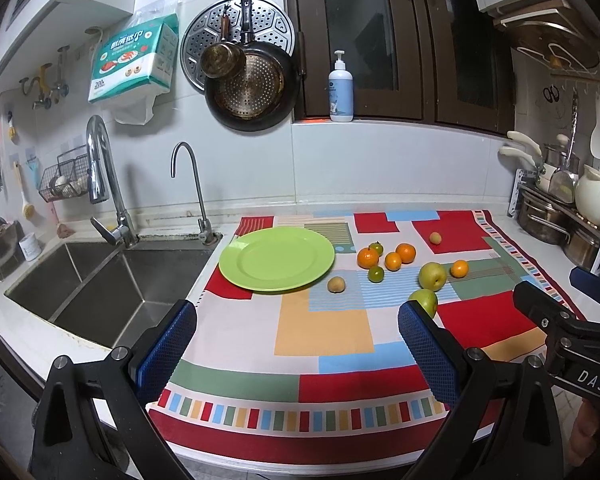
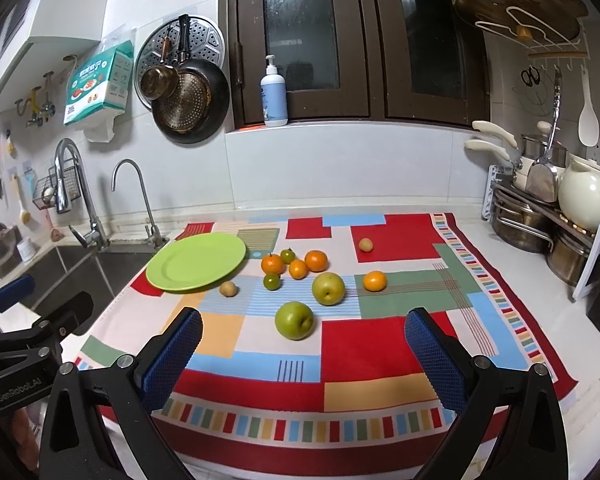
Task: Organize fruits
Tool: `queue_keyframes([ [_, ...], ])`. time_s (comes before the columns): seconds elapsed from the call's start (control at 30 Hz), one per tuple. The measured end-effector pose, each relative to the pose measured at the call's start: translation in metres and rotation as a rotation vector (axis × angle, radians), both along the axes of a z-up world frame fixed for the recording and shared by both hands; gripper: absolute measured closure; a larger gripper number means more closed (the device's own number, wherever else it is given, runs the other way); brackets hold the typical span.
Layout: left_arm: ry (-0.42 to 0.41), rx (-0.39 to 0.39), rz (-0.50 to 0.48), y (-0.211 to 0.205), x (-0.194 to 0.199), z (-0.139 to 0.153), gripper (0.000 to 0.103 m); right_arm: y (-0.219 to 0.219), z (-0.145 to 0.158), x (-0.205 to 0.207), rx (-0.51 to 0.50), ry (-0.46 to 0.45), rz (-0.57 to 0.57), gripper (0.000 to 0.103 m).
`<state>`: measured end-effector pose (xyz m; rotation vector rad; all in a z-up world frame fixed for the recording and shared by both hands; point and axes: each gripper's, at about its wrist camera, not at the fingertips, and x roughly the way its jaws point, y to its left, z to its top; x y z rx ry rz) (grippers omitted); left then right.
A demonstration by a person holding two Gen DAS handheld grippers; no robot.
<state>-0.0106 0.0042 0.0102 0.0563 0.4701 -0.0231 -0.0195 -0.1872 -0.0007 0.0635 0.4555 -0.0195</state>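
Steel double sink (image 1: pixel 100 280) at far left of the worktop (image 2: pixel 500 248). Left claw (image 1: pixel 298 332) released, jaws wide, nothing between them, above the patterned cloth (image 1: pixel 324 336). Green plate (image 2: pixel 196 262) bare on the cloth's left corner. Just right of it: small brownish fruit (image 2: pixel 228 289), possibly a kiwi; tangerines (image 2: pixel 298 269) clustered with two green tomatoes (image 2: pixel 272 281). Two green apples (image 2: pixel 294 320) nearer. Right claw (image 2: pixel 304 348) released, empty, facing them. One tangerine and a pale fruit (image 2: pixel 365 245) apart, rightward.
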Motion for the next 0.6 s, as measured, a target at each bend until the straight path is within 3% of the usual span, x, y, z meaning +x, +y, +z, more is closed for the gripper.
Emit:
queue_keyframes([
  [0.6,0.001,-0.006,-0.002,-0.0061,0.0001,0.0017,0.000,-0.0009,0.0004,0.0004,0.004,0.001,0.007,0.001],
])
